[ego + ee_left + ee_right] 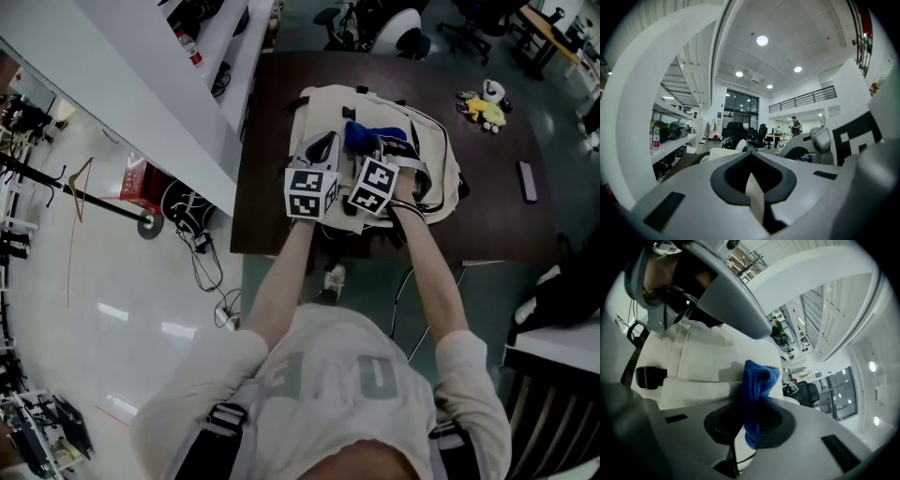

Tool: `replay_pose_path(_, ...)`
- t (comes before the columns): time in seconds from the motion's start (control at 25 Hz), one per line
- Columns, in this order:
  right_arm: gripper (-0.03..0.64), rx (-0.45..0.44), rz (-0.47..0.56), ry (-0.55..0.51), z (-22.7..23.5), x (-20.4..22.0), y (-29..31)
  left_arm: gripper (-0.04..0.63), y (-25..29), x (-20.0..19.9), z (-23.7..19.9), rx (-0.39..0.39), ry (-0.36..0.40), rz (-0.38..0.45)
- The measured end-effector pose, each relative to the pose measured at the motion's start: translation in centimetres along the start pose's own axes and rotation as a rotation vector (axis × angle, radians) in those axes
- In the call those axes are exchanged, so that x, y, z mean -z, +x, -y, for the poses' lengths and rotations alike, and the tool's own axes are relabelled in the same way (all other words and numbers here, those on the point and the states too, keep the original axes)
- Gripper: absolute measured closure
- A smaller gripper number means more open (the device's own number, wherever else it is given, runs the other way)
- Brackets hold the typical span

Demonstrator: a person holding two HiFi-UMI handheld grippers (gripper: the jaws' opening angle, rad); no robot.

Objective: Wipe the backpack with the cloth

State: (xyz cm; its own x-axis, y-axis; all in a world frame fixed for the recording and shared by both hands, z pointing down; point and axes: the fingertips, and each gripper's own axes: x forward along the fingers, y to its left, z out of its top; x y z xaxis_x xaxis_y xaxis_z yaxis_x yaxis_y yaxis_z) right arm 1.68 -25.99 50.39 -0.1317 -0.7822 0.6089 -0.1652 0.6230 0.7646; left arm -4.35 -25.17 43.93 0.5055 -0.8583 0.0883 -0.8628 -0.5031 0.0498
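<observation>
- The dark table carries the backpack, which lies flat at its near middle — cream, and right in front of you.
- Your left gripper sits over the backpack's left half, just beside the right one. Its jaws are closed together; only a pale sliver shows at the seam, and you cannot tell what that is. Its camera looks up and out across the room.
- Your right gripper has its jaws clamped on the cloth — blue, bunched, sticking out past the tips over the backpack's pale fabric.
- A yellow toy lies at the table's far right, well apart from the backpack.
</observation>
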Motion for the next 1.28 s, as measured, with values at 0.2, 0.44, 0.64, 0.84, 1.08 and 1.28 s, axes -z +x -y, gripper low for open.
replay_pose_path(0.2,0.574,0.002,0.014,-0.018,-3.3,-1.0,-3.3,0.592,-4.7,0.5,1.5,-0.027,-0.019,0.010)
replay_pose_path(0.44,0.574,0.001,0.015,-0.039,-7.1,-2.0,-5.8,0.592,-9.7,2.2,3.7,-0.029,0.002,-0.016)
replay_pose_path(0.64,0.574,-0.039,0.017,-0.057,-11.1,-2.6,-6.5,0.592,-12.5,3.5,3.5,-0.067,-0.022,-0.030)
replay_pose_path(0.84,0.574,-0.069,0.016,-0.038,-13.2,-2.9,-6.2,0.592,-14.3,4.2,2.4,-0.097,-0.032,-0.036)
replay_pose_path(1.08,0.574,-0.082,0.027,-0.027,-14.2,-2.8,-7.4,0.592,-14.2,3.9,4.1,-0.072,-0.022,-0.040)
replay_pose_path(1.28,0.574,-0.088,0.019,-0.048,-15.8,-2.5,-8.3,0.592,-15.3,5.3,6.5,-0.036,-0.002,-0.061)
